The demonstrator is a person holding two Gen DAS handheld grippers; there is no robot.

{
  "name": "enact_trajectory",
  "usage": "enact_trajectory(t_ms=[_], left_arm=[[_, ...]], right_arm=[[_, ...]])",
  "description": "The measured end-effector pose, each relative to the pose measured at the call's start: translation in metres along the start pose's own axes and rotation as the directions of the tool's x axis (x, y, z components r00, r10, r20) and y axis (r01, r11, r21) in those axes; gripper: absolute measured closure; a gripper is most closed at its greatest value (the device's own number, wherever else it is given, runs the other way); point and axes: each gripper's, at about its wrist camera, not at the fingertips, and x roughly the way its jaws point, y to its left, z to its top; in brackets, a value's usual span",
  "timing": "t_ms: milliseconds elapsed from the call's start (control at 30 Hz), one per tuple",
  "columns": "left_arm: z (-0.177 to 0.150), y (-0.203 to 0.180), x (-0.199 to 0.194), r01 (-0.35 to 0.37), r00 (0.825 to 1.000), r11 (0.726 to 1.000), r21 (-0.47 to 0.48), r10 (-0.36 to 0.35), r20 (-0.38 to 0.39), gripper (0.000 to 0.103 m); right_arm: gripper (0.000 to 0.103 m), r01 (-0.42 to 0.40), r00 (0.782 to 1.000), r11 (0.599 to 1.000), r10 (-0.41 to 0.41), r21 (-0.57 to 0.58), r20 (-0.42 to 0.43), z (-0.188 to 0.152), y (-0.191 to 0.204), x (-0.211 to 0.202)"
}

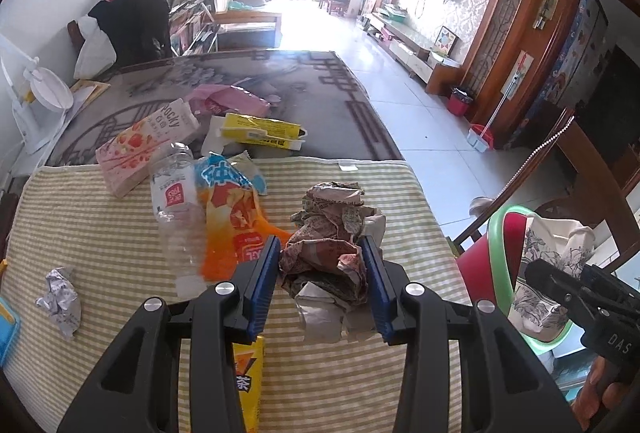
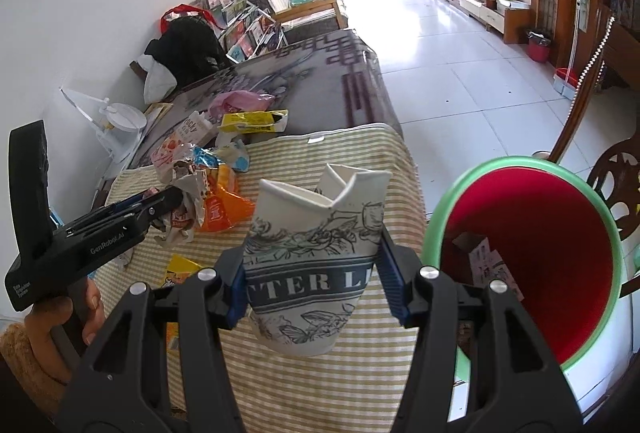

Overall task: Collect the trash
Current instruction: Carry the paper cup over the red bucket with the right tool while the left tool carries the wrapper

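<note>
My left gripper [image 1: 320, 289] is shut on a crumpled wad of newspaper [image 1: 328, 253], held above the striped tablecloth [image 1: 120, 253]. My right gripper [image 2: 312, 281] is shut on a crushed white paper cup [image 2: 312, 253] with dark floral print, lifted near the table's right edge. Just right of it stands a red bin with a green rim [image 2: 532, 261], open and holding some scraps. In the left wrist view the cup [image 1: 552, 261] and the bin [image 1: 500, 245] show at the right. The left gripper with its wad [image 2: 188, 201] appears at the left of the right wrist view.
Trash lies on the table: a clear plastic bottle [image 1: 176, 201], an orange snack bag [image 1: 232, 221], a pink Pocky box [image 1: 144, 145], a yellow carton [image 1: 260, 131], a pink bag [image 1: 228, 99], a small foil ball [image 1: 60, 297], a yellow wrapper [image 1: 250, 381]. A wooden chair [image 2: 616, 181] stands behind the bin.
</note>
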Motion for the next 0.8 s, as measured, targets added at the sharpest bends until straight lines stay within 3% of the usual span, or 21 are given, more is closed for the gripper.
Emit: enact_trajectory(t_ms=[567,800], left_arm=[[0.004,-0.03,0.024,0.006,1.0,0.999,0.036,-0.006,-0.013,0.065],[0.016,-0.058,0.024,0.041,0.999,0.996,0.076,-0.041,0.0,0.065]], right_arm=[[0.051,0.039,0.999,0.997,-0.039,0.06,0.0,-0.005,-0.036,-0.001],[0.051,0.122,0.991,0.984,-0.129,0.133,0.04,0.002,-0.079,-0.022]])
